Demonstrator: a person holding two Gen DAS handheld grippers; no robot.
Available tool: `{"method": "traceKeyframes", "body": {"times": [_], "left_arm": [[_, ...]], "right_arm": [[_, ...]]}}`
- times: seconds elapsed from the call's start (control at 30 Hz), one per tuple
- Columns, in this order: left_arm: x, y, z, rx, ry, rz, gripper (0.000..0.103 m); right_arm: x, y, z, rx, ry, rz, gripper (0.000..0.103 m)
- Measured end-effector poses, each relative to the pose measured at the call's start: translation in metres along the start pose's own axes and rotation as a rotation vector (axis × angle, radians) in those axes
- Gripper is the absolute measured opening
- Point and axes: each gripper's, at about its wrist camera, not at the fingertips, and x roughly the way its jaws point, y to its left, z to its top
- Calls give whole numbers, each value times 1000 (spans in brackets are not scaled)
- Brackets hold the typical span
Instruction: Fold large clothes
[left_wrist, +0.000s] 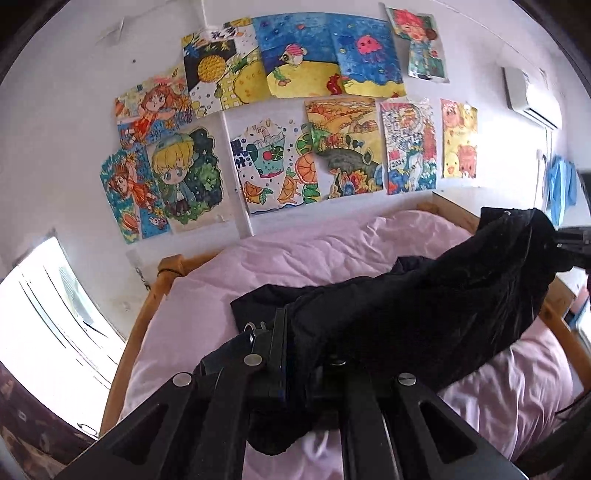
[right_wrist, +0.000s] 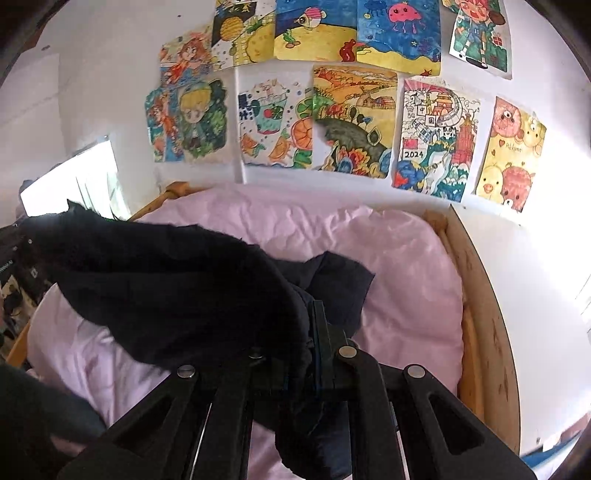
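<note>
A large black garment (left_wrist: 424, 314) hangs stretched in the air above a bed with a pink cover (left_wrist: 295, 258). My left gripper (left_wrist: 291, 350) is shut on one end of it, cloth bunched between the fingers. The right gripper (left_wrist: 569, 243) shows at the far right of the left wrist view, holding the other end. In the right wrist view, my right gripper (right_wrist: 310, 350) is shut on the black garment (right_wrist: 166, 295), which runs left toward the left gripper (right_wrist: 18, 258). Part of the garment droops onto the pink cover (right_wrist: 388, 258).
A wooden bed frame (right_wrist: 480, 314) rims the bed. The wall behind carries several colourful drawings (left_wrist: 295, 110). A bright window (left_wrist: 48, 314) is at the left, an air conditioner (left_wrist: 528, 96) high at the right. Blue cloth (left_wrist: 561, 184) hangs at the right.
</note>
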Motion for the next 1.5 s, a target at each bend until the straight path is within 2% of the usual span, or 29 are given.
{"method": "traceKeyframes", "body": {"times": [0.37, 0.47, 0.57, 0.73, 0.9, 1.07, 1.33, 1.43, 1.5], "left_arm": [[82, 10, 30, -4, -22, 17, 7], [105, 11, 34, 1, -27, 23, 7], [131, 10, 37, 4, -16, 29, 7], [180, 13, 36, -30, 45, 33, 7], [225, 19, 29, -69, 140, 26, 7], [258, 25, 20, -134, 222, 8, 7], [290, 26, 10, -159, 295, 18, 7], [297, 26, 9, -161, 316, 25, 7], [300, 25, 9, -165, 331, 32, 9]], "right_arm": [[72, -8, 39, -78, -76, -15, 9], [95, -15, 44, -61, -110, 4, 9], [127, -20, 46, -37, -107, 14, 9], [177, -22, 47, -34, -63, 1, 9], [211, -17, 47, -56, -13, -19, 9], [236, -20, 44, -8, 29, 2, 10], [269, -21, 36, 7, 77, -1, 14], [276, -21, 35, 5, 82, -12, 21], [278, -22, 34, 10, 82, -27, 33]]}}
